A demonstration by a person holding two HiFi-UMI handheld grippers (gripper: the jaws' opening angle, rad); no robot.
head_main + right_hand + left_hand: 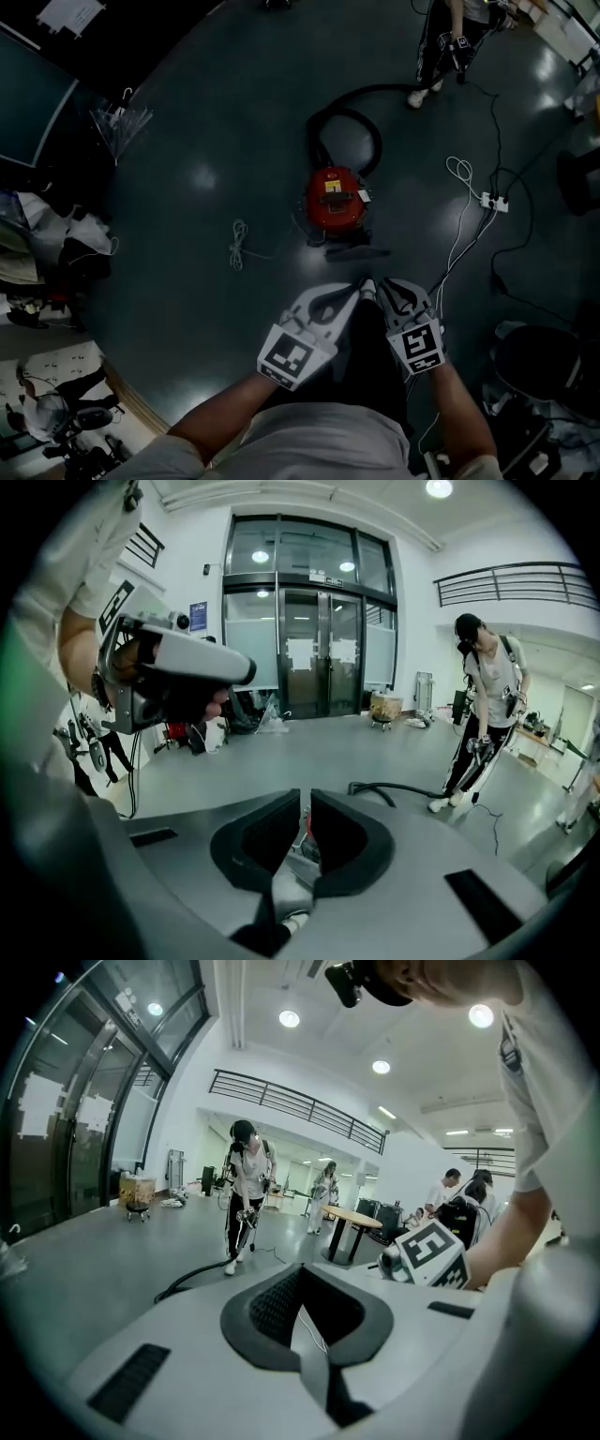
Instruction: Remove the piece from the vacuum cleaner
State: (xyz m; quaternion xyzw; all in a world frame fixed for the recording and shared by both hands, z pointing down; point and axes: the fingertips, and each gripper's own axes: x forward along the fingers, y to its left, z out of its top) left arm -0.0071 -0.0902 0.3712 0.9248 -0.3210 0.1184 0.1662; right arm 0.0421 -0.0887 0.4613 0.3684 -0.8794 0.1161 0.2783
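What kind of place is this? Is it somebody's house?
Probably not: it looks like a big building's lobby or hall. It has tall glass doors, a balcony railing high up, and a wide grey floor with a red vacuum cleaner.

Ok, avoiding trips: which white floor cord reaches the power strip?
The cord right of the vacuum cleaner; the left cord lies coiled alone.
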